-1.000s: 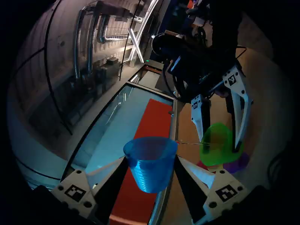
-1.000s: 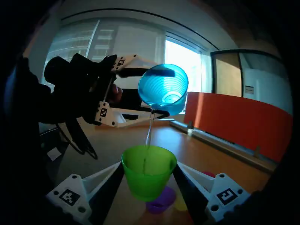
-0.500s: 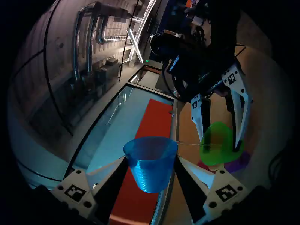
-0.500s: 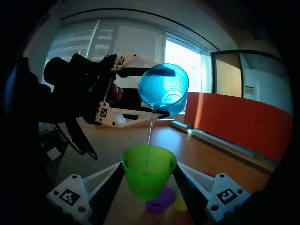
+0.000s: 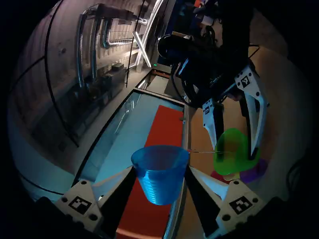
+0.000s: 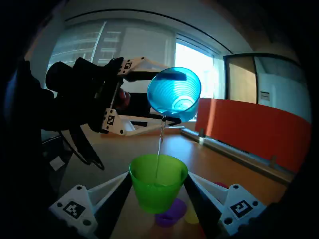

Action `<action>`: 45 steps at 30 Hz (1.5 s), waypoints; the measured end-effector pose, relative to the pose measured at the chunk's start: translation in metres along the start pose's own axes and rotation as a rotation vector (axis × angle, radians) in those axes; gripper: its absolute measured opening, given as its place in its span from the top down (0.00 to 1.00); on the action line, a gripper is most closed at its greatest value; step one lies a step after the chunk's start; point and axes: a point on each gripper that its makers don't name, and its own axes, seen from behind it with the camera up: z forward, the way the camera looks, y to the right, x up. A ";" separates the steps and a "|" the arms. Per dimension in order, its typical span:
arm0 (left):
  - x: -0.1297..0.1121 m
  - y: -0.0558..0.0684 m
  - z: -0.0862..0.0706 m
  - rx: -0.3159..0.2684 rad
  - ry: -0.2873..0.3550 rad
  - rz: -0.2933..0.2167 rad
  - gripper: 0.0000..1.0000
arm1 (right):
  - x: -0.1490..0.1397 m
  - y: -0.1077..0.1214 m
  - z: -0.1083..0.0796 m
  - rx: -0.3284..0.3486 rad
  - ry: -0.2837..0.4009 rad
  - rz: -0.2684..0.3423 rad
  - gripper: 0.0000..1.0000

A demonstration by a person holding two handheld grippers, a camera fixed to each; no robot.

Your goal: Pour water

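Here the left tool pinches the blue cup mid-wall, tilted above the green cup pinched by the right tool; both seem light, thin, easily squashed.

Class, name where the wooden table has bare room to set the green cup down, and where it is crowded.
Bare table lies between the green cup and the orange partition, and between the cup and the black cable. Crowded directly below the cup: purple piece, yellow piece.

Bright window, orange partition, wooden table.
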 end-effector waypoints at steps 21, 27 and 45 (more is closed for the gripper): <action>0.005 0.000 0.000 0.002 0.004 0.057 0.17 | 0.001 0.001 -0.002 -0.003 0.003 -0.001 0.10; 0.005 -0.001 0.000 0.006 0.005 0.069 0.17 | 0.001 0.001 -0.002 -0.003 0.002 -0.002 0.10; 0.004 -0.002 0.000 0.011 0.005 0.103 0.17 | 0.001 0.001 -0.001 -0.003 0.003 -0.005 0.10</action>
